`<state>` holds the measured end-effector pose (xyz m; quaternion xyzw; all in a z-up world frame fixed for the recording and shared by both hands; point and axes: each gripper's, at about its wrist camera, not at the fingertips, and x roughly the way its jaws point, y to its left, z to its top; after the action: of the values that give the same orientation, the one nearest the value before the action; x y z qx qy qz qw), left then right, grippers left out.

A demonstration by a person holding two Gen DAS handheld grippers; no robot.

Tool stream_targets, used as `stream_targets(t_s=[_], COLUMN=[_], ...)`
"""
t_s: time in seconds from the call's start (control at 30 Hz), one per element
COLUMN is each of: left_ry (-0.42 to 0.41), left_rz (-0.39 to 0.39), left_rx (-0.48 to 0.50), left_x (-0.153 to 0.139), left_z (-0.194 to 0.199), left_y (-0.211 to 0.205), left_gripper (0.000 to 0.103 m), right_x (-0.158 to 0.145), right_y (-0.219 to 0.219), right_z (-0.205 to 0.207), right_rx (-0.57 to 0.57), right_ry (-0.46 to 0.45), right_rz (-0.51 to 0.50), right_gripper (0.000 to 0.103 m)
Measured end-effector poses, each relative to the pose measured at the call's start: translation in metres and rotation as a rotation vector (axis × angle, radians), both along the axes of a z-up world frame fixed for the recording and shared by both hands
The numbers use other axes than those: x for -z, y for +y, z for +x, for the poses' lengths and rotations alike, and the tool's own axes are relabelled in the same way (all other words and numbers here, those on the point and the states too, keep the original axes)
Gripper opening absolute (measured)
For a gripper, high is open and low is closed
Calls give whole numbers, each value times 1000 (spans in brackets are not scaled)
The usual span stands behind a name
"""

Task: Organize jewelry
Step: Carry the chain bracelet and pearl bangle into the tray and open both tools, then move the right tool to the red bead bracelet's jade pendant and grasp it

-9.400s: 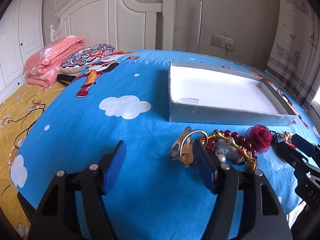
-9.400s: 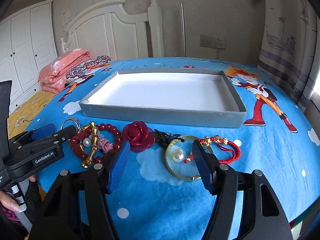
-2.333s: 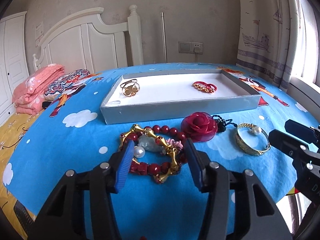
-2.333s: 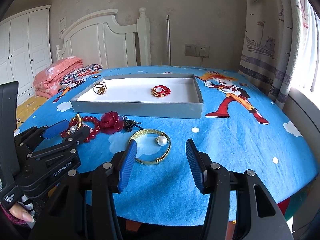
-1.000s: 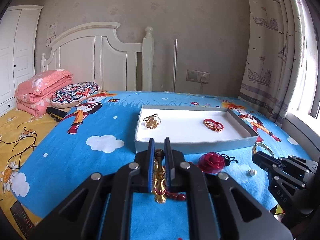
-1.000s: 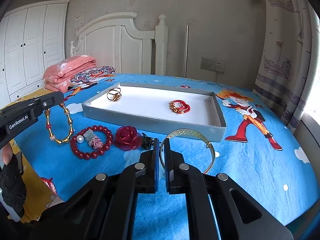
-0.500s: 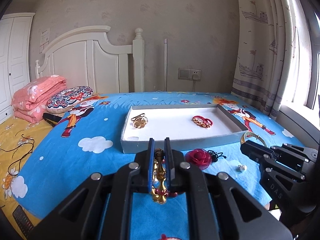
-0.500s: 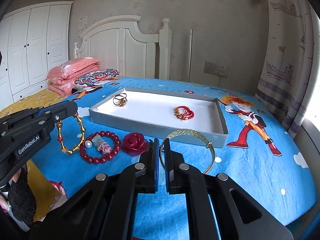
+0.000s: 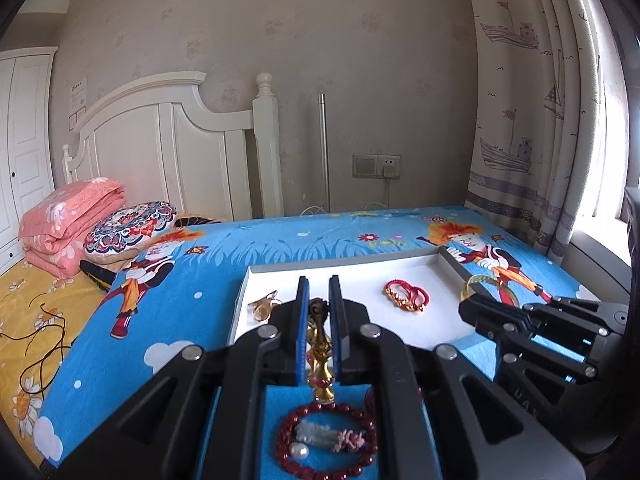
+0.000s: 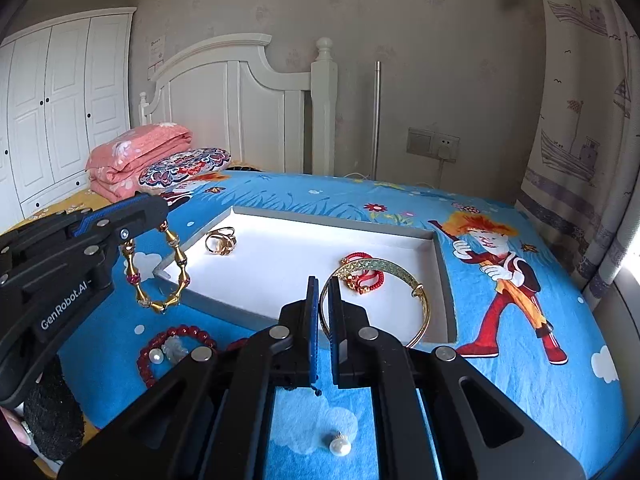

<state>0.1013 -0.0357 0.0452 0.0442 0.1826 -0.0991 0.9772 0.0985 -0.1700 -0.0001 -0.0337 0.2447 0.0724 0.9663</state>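
Left fingers (image 9: 299,328) pinch limp gold chain (image 10: 160,272), dangling below; right fingers (image 10: 311,332) clamp stiff bangle (image 10: 380,270) rim, tray (image 10: 400,236) ahead; light, slippery

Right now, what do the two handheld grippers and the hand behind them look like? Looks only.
Both the left gripper and the right gripper are black plastic linkages with silver pivot screws and flat blue finger pads. In the right wrist view, white "GenRobot.AI" lettering runs along the left one's side. The hand beneath it wears dark knit fabric. No cables visible.
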Motion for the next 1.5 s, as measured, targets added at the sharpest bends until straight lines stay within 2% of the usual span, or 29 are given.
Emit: stream_targets(t_s=[0.13, 0.27, 0.43, 0.57, 0.67, 0.7, 0.73, 0.8, 0.9, 0.93, 1.0, 1.1, 1.17, 1.27, 1.5], left_ry=[0, 77, 202, 276, 302, 301, 297, 281, 259, 258, 246, 169, 118, 73, 73], left_rz=[-7, -36, -21, -9, 0, 1, 3, 6, 13, 12, 6, -4, -6, 8, 26], left_rx=[13, 25, 2, -37, -77, -85, -91, -99, -116, -117, -127, -154, -160, -155, -143], left_x=[-16, -20, -8, 9, 21, 23, 24, 24, 22, 21, 16, 4, -2, -4, 18], left_z=[23, 63, 116, 141, 149, 150, 149, 146, 141, 140, 133, 109, 89, 62, 11], left_y=[-8, -16, -26, -29, -27, -25, -24, -21, -17, -16, -11, -2, 3, 7, 20], left_gripper=[9, 9, 9, 10, 12, 18, 22, 41, 47, 52, 73, 85, 99, 99, 99], right_x=[-6, -6, 3, 15, 21, 22, 22, 20, 17, 15, 9, -2, -7, -7, 11], right_y=[-1, -6, -11, -12, -12, -13, -14, -15, -13, -14, -14, -18, -21, -25, -31], right_z=[26, 59, 102, 123, 129, 128, 127, 124, 119, 117, 110, 88, 71, 45, -10], right_rx=[-4, 3, 15, 23, 52, 54, 55, 56, 54, 56, 56, 39, 34, 33, 50], right_ry=[31, 94, 198, 258, 266, 267, 263, 237, 225, 220, 206, 167, 142, 124, 119], right_rz=[15, 46, 46, 29, 2, 11, 17, 11, -3, -3, -8, -4, -5, -7, 1], right_gripper=[6, 6, 6, 7, 13, 22, 38, 52, 52, 52, 52, 52, 52, 54, 58])
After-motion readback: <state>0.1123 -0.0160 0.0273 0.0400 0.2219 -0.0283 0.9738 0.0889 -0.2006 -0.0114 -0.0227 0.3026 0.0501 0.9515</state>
